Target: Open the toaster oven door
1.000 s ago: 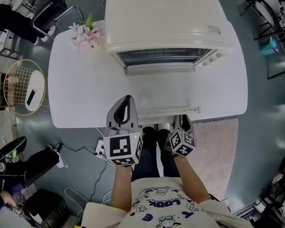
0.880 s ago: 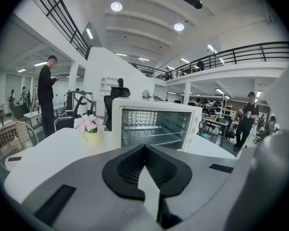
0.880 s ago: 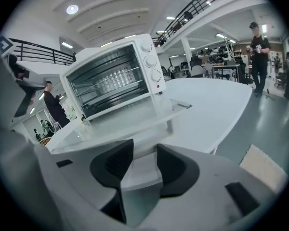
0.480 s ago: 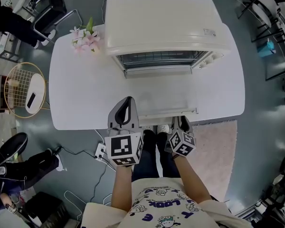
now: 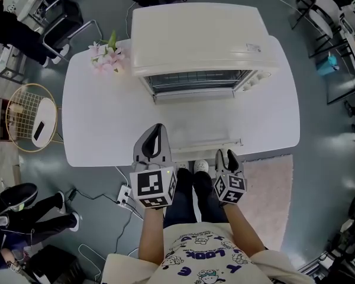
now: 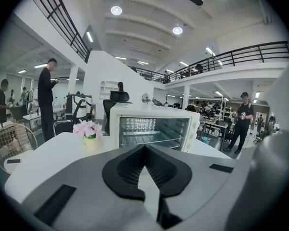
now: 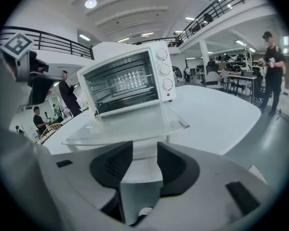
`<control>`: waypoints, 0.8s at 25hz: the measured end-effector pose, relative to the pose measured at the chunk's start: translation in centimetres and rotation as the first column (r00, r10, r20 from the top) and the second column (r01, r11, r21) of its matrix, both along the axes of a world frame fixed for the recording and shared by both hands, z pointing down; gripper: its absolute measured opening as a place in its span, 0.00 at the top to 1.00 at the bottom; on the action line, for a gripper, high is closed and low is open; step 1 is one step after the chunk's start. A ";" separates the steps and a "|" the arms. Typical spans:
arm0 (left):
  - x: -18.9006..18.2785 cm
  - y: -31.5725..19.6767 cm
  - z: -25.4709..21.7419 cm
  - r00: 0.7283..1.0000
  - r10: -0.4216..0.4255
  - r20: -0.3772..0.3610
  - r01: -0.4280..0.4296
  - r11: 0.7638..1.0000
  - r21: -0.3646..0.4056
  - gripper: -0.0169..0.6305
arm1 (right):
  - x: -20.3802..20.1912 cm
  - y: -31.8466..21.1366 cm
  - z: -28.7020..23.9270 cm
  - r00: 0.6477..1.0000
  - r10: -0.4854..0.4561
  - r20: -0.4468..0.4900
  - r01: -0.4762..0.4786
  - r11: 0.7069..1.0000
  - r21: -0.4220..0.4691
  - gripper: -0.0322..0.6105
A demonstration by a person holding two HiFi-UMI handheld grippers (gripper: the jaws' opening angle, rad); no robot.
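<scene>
Your right gripper (image 5: 226,155) has backed off the open oven door (image 5: 204,122), fingers spread and empty; left gripper (image 5: 157,128) has its fingers pressed together.

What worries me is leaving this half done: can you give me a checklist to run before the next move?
1. Toaster oven door fully down, lying flat over the table: ok.
2. Right gripper released, jaws apart with nothing clamped: ok.
3. Door handle free of the pads; it sits just ahead of the right gripper: ok.
4. Left gripper empty, jaws together: ok.
5. Flowers well clear of the door, off to the oven's side: ok.
</scene>
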State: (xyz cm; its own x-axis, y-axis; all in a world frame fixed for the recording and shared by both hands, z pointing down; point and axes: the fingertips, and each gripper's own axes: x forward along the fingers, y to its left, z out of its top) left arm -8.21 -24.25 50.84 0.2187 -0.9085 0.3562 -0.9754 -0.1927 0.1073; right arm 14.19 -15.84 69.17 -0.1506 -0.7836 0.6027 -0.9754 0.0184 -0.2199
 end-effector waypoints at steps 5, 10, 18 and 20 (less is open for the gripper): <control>0.0 -0.4 -1.6 1.000 -0.005 -0.007 0.005 1.000 0.030 0.97 | 0.3 -0.3 -4.1 0.997 -0.078 -0.022 0.079 0.994 0.081 0.79; -0.3 -1.0 -4.0 1.000 -0.016 -0.014 0.017 0.997 0.078 0.97 | 0.4 -3.7 -11.0 0.992 -0.103 -0.079 0.120 0.962 0.244 0.87; -1.4 -1.3 -8.5 0.999 -0.042 -0.027 0.046 0.987 0.153 0.97 | 0.0 -9.0 -22.4 0.988 -0.091 -0.124 0.138 0.876 0.461 0.95; -1.9 -1.3 -9.6 0.998 -0.053 -0.030 0.058 0.983 0.174 0.97 | -0.1 -9.9 -24.7 0.988 -0.089 -0.127 0.141 0.857 0.496 0.95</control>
